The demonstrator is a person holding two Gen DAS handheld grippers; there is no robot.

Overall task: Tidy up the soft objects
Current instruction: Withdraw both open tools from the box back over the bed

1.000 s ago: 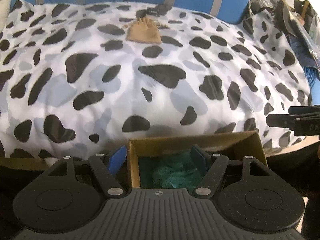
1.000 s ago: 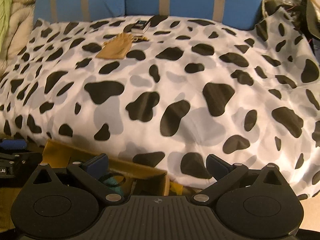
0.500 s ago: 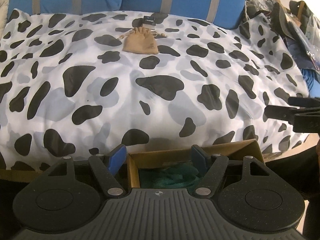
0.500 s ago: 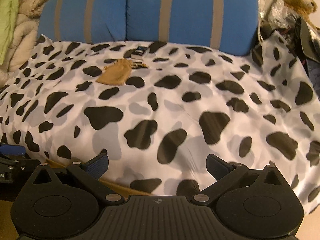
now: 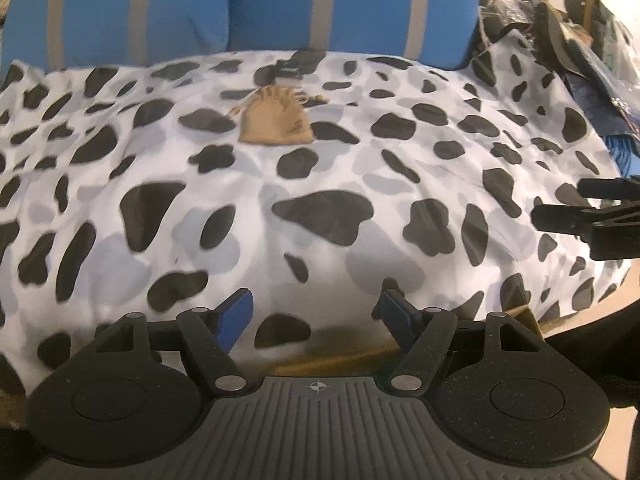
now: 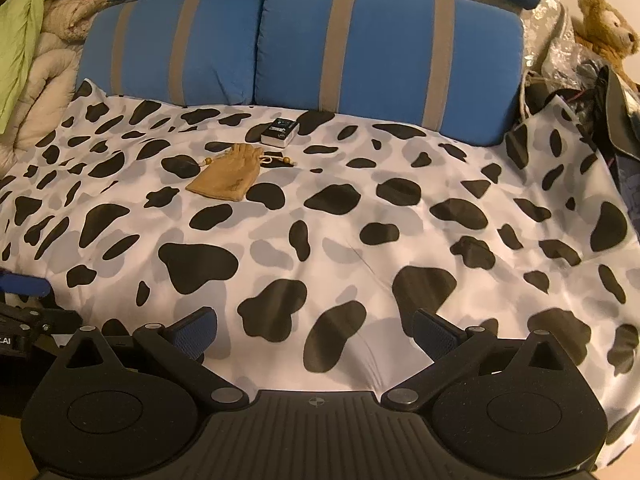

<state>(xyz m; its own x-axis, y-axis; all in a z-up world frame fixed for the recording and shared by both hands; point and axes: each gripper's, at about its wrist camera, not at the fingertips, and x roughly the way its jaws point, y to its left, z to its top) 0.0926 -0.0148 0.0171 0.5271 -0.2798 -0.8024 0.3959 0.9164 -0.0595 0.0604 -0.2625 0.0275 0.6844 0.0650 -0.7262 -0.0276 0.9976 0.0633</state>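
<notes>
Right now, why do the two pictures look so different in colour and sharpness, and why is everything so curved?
Left wrist view: cooler, bluish light, and motion blur smears the small tan drawstring pouch. Right wrist view: warmer, yellowish, sharper; the pouch and the small black-and-white box are crisp. Both views: fisheye lenses bow the black-spotted white cover and blue striped cushions.

Both tools [image 5: 316, 314] [image 6: 315, 330] agape — empty
</notes>
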